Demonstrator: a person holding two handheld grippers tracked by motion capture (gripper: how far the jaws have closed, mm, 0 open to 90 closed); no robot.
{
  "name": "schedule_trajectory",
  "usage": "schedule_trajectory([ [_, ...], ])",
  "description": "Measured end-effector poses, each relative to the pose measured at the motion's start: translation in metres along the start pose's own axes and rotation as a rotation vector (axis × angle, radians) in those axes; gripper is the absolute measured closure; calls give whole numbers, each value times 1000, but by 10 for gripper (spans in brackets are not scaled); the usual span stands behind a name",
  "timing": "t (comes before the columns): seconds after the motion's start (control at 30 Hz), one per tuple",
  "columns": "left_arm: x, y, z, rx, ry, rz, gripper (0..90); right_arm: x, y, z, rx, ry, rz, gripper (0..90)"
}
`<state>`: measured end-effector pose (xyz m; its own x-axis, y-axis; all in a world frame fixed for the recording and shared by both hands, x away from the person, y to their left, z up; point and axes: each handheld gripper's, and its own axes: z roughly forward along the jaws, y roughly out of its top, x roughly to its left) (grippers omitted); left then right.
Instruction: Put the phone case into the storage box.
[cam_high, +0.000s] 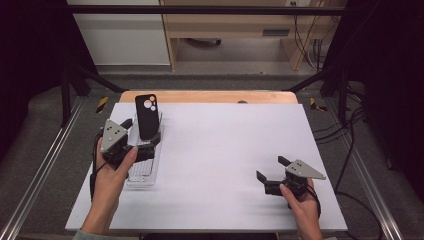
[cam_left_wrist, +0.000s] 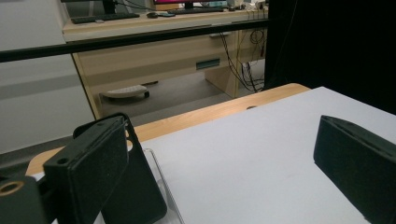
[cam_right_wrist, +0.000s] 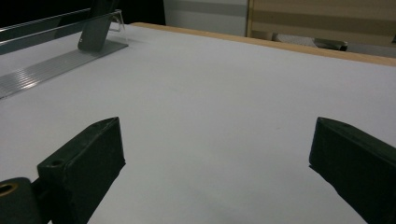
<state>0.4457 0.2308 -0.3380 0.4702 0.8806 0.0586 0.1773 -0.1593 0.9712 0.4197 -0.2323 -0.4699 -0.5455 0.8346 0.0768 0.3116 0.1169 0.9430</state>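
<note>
Phone case: a black phone case (cam_high: 147, 116) stands upright, leaning on a clear acrylic stand (cam_high: 142, 172) at the bench's (cam_high: 225, 150) left side.
Left gripper: the left gripper (cam_high: 142, 142) sits at the case's base, jaws spread; in the left gripper view the case (cam_left_wrist: 135, 196) lies just behind one jaw, not pinched.
Right gripper: the right gripper (cam_high: 272, 172) hovers well apart over bare bench, jaws spread, holding nothing.
Progress: the case looks set on the stand; whether it is being placed or about to be lifted, I cannot tell.
</note>
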Motion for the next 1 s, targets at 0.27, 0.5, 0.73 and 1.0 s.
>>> schedule_trajectory([
  [0.27,4,-6,-7,-1,-12,8,33,-2,-1,-1,-15,-2,16,33],
  [0.5,6,-9,-10,-13,-6,11,25,-2,-1,0,-21,-2,15,33],
  [0.73,5,-13,-15,-19,-19,43,28,-2,-1,-2,-23,6,20,37],
  [1.0,-1,-16,-24,-28,-47,82,32,-3,-1,-2,-40,2,29,35],
])
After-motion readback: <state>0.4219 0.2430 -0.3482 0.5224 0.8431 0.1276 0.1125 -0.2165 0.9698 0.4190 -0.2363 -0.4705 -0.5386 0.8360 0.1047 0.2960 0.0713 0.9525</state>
